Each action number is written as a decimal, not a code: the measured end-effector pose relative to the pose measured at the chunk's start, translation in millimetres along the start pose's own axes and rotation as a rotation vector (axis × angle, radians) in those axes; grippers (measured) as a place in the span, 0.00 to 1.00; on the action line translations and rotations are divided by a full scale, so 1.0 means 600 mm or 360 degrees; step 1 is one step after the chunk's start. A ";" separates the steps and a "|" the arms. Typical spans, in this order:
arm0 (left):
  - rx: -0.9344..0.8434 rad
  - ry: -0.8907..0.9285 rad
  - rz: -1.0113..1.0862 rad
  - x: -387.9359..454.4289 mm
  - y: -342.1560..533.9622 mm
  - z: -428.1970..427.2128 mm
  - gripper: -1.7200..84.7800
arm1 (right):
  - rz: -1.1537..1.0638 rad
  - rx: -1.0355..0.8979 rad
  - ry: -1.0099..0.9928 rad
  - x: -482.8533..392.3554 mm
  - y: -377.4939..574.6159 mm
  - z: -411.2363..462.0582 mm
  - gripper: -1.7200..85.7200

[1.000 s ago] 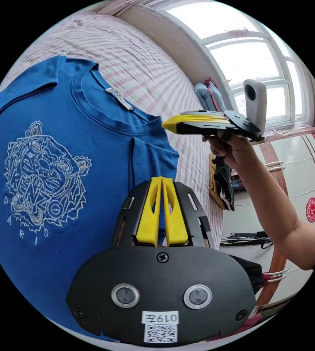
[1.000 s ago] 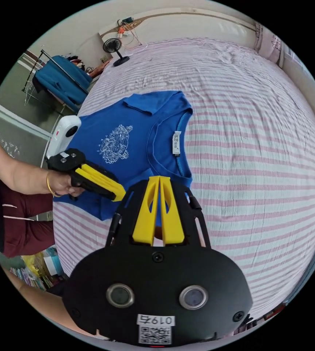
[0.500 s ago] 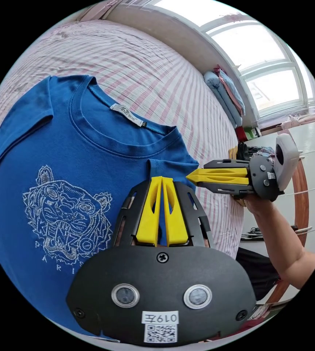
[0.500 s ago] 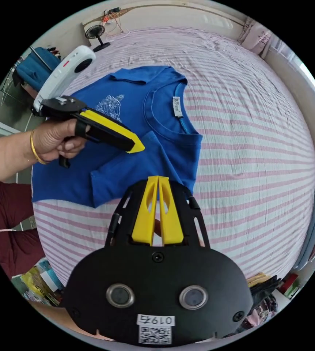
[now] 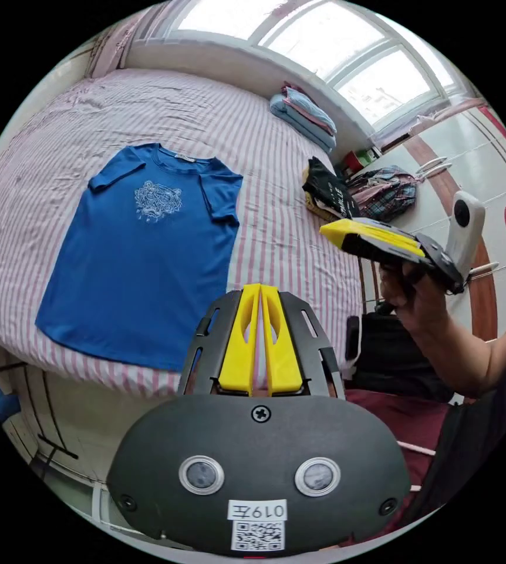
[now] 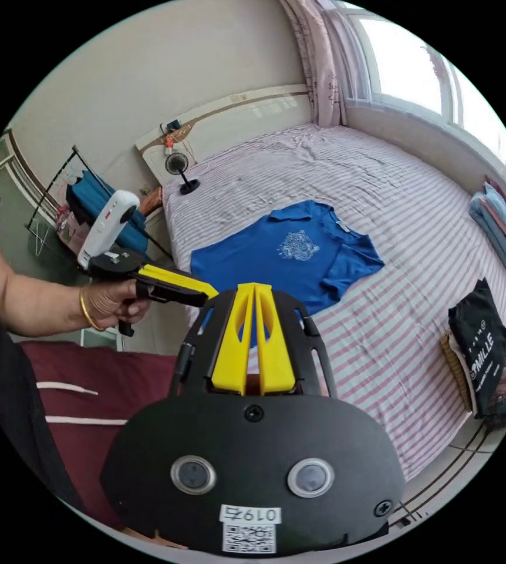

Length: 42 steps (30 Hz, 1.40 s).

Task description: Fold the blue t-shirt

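Blue t-shirt lies flat near the bed's edge; your left gripper and right gripper are pinched together, empty, so a careless grab could drag it off.

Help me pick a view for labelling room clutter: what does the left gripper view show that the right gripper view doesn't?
Left gripper view: the wardrobe doors and a plaid bag.
Right gripper view: a small fan, a drying rack and the headboard.
Both: the blue t-shirt flat on the striped bed, the folded pile by the window, and the black bag.
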<state>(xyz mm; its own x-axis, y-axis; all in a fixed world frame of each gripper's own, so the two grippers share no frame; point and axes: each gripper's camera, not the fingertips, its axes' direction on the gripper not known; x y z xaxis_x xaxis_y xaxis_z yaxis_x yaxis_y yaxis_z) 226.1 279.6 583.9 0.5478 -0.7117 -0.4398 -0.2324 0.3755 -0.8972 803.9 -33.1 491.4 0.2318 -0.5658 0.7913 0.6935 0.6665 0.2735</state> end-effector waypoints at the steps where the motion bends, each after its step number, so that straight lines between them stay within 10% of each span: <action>1: 0.0008 -0.0017 -0.0008 0.004 0.006 -0.015 0.03 | -0.0051 0.0021 0.0117 -0.048 0.010 -0.015 0.01; 15: -0.0229 0.0087 0.0626 -0.187 -0.022 -0.163 0.03 | 0.0530 0.0202 0.0226 -0.290 -0.078 0.094 0.01; 26: -0.0316 -0.0147 0.1013 -0.506 -0.118 -0.184 0.03 | 0.1180 0.0121 0.1238 -0.369 -0.291 0.394 0.01; 42: -0.0143 0.0024 0.1287 -0.584 -0.232 -0.018 0.03 | 0.0949 -0.0201 0.1477 -0.223 -0.498 0.725 0.08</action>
<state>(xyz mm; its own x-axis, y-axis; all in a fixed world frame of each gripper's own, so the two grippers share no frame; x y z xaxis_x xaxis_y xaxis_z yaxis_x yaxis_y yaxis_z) 57.5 470.3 862.3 0.1722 -0.2486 -0.9532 -0.6156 0.7282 -0.3011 268.7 54.7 541.8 0.9355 -0.3502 0.0465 0.3533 0.9285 -0.1143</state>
